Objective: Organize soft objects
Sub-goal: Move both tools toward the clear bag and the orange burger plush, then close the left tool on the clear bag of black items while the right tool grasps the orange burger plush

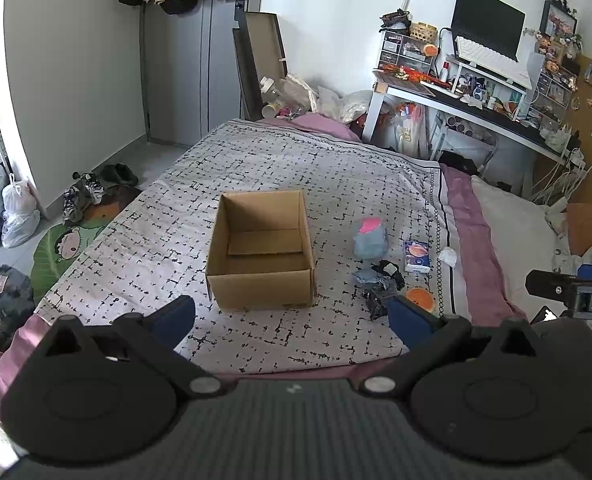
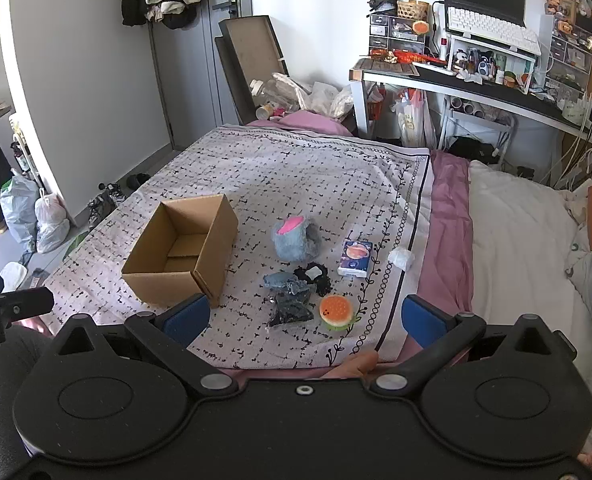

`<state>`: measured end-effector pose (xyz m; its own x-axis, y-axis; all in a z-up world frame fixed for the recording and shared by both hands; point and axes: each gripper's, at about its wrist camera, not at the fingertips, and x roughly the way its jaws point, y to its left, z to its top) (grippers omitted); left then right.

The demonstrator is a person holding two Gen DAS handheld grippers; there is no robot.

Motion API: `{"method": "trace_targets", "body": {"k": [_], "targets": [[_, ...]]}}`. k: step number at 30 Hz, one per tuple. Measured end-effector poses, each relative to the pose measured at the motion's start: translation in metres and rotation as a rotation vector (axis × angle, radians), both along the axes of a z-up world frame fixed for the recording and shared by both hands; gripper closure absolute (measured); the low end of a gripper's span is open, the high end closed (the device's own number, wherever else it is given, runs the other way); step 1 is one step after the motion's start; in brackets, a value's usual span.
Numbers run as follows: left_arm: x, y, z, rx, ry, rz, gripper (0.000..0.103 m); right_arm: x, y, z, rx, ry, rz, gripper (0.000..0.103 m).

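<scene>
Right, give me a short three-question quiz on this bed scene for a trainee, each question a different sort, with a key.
1. True or false: the cardboard box already holds a soft item.
2. Multiple choice: which item lies nearest the right gripper? A) blue plush B) burger toy C) crumpled tissue
3. Fill in: both the right gripper and the left gripper have their jaws ____.

Key
1. False; the box is empty.
2. B
3. open, holding nothing.
</scene>
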<state>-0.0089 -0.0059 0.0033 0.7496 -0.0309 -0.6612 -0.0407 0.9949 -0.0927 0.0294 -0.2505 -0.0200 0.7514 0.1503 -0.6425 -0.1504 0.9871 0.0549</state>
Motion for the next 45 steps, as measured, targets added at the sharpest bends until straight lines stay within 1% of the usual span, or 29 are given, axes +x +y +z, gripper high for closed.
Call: {"method": "trace_targets", "body": {"k": [10, 17, 30, 35, 45], "targets": [[0.001, 0.001, -0.001, -0.001, 0.006, -0.002, 0.001, 0.003, -0.001, -0.001, 0.003, 0.006, 0.001, 0.0], [0.01, -0.001, -0.004, -0.003, 0.013, -0.009, 0.001, 0.011, -0.005, -0.009, 0.009, 0.026, -0.006, 0.0], [0.041, -0.009, -0.021, -0.004, 0.041, -0.018, 0.001, 0.041, -0.016, -0.034, 0.033, 0.094, -0.029, 0.0], [0.055, -0.01, -0.027, -0.026, 0.049, -0.017, 0.001, 0.055, -0.017, -0.042, 0.04, 0.118, -0.024, 0.0], [0.09, -0.021, -0.043, -0.062, 0.081, -0.046, 0.002, 0.089, -0.027, -0.063, 0.097, 0.195, -0.045, 0.0]]}}
